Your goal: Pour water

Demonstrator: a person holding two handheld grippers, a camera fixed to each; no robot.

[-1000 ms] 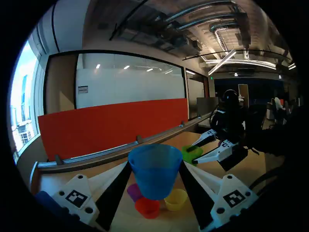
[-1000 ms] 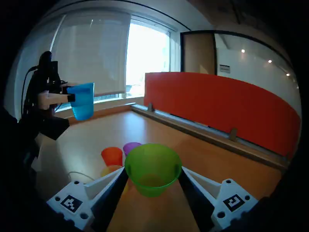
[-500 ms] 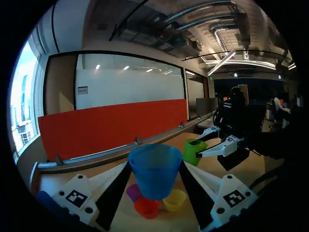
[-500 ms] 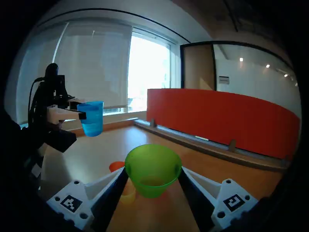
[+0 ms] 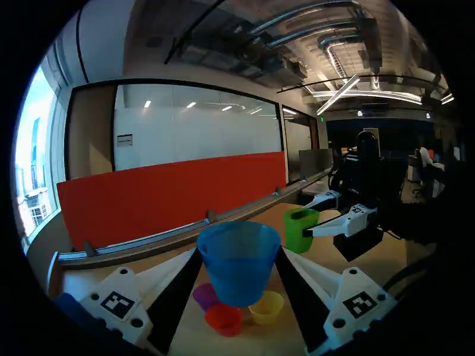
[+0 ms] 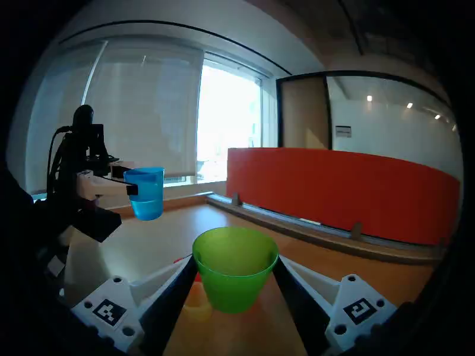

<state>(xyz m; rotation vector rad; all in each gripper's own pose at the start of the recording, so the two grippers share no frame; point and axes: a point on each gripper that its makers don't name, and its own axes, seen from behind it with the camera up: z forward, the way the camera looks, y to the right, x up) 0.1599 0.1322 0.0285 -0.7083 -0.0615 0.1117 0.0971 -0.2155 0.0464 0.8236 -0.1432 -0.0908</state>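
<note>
Fingers (image 5: 173, 286) on blue cup (image 5: 238, 267), green cup (image 6: 235, 277)

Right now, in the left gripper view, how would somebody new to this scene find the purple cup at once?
Find the long red partition behind the wooden table. Before it, the left gripper holds a blue cup, and three small cups stand on the table below. The purple cup is the leftmost, beside the red cup and the yellow cup.
</note>
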